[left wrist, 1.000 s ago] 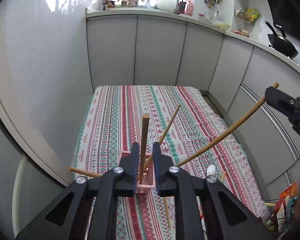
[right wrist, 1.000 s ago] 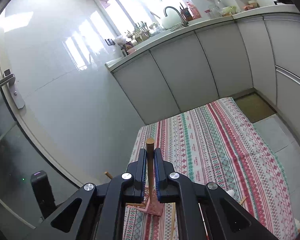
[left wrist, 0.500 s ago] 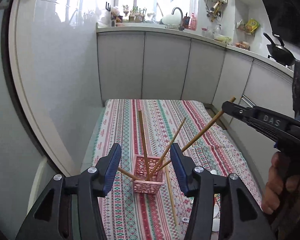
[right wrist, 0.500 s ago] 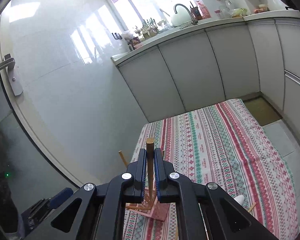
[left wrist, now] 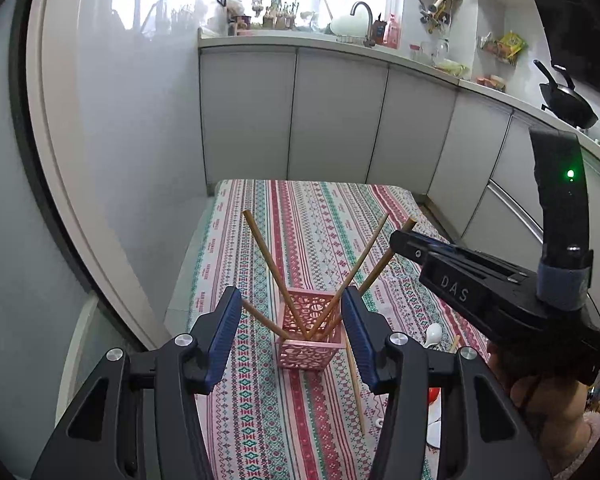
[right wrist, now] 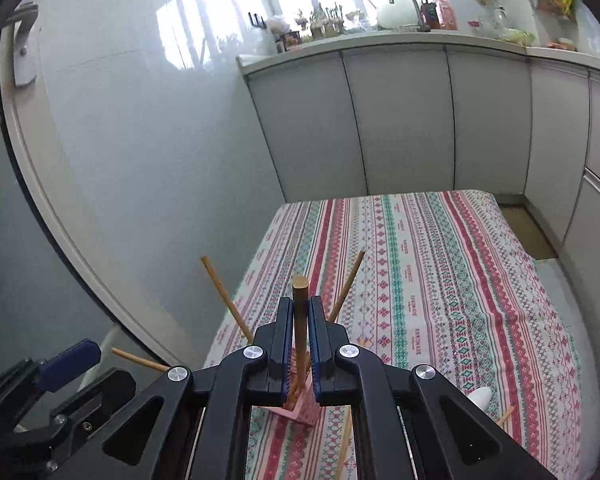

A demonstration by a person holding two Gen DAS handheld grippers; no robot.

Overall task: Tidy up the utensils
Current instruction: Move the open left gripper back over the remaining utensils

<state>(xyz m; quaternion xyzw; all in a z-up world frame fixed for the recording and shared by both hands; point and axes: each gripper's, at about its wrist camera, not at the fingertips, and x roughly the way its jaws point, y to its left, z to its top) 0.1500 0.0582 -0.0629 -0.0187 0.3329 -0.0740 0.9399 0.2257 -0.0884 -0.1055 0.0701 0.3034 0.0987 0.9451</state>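
Now, right claw (right wrist: 300, 344): clamped on a chopstick (right wrist: 300, 312), long axis tilted, lower end just over the pink basket (left wrist: 312, 340) directly ahead.
Left claw (left wrist: 290, 334): apart, empty, basket between its fingers' line.

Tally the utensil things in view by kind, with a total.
Pink basket: 1
Chopsticks leaning in the basket: 3
Chopstick in the right gripper: 1
Chopsticks lying on the cloth: 2
White spoon: 1 clear; white pieces lower down too hidden to count
Total: 8
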